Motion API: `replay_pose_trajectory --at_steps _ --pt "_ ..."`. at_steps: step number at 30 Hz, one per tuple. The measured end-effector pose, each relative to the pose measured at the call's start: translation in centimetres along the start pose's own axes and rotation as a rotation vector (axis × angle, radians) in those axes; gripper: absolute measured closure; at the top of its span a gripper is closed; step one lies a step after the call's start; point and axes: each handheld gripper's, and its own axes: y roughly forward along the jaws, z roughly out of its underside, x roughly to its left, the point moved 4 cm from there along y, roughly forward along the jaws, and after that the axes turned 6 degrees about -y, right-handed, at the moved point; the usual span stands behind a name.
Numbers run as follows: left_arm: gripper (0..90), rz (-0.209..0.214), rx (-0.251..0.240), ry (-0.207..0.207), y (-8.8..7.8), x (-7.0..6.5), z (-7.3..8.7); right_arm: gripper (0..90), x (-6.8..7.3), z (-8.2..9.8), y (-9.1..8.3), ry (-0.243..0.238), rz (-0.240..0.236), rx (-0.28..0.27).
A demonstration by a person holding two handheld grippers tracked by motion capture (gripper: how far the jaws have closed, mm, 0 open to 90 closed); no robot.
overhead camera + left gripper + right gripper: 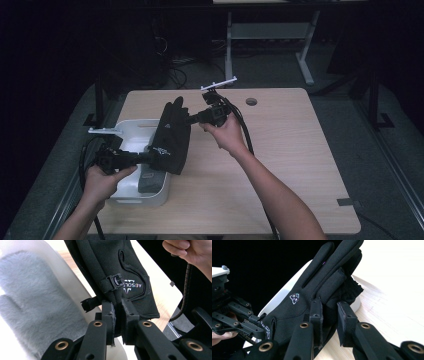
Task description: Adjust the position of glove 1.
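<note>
A black glove (172, 135) with a small logo hangs stretched between my two grippers, above the near edge of a white bin (131, 123). My left gripper (150, 157) is shut on the glove's cuff edge (120, 265), right below the strap buckle; its tip (117, 312) pinches the fabric. My right gripper (189, 120) comes in from the right and is shut on the finger end of the glove (312, 297), with fabric between its jaws (329, 315). A grey fuzzy glove (30, 305) lies inside the bin (62, 272).
The bin sits at the left front of a light wooden table (280, 150) with a cable hole (251, 101) near the back. The grey fuzzy glove (150, 182) lies at the bin's near end. Cables trail from both grippers. Dark floor and a desk frame lie beyond the table.
</note>
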Motion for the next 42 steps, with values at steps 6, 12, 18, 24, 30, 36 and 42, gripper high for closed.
replay_pose_trajectory --at_steps 6,12,18,24,30,36,42 --pt "82.9 -0.009 -0.016 -0.022 -0.6 0.7 0.4 76.0 0.5 -0.5 0.9 -0.013 -0.006 0.004" --pt "82.8 -0.019 -0.022 -0.032 -1.3 1.6 0.8 76.0 0.9 -0.7 1.9 -0.013 -0.018 0.009" --pt "82.9 -0.031 -0.020 -0.040 -1.7 2.1 1.2 76.0 1.2 -0.8 2.8 -0.011 -0.023 0.019" --pt "82.9 -0.034 -0.021 -0.056 -1.9 2.5 1.7 75.9 1.4 -0.8 3.5 -0.013 -0.029 0.028" --pt "82.9 -0.040 -0.020 -0.065 -2.3 3.1 2.2 75.9 1.6 -0.8 4.4 -0.018 -0.034 0.040" --pt "82.8 -0.045 -0.014 -0.079 -2.7 3.6 2.6 76.0 1.9 -0.7 5.4 -0.013 -0.037 0.051" --pt "82.8 -0.051 -0.010 -0.088 -2.8 4.1 3.0 75.9 2.0 -0.6 6.2 -0.020 -0.040 0.071"
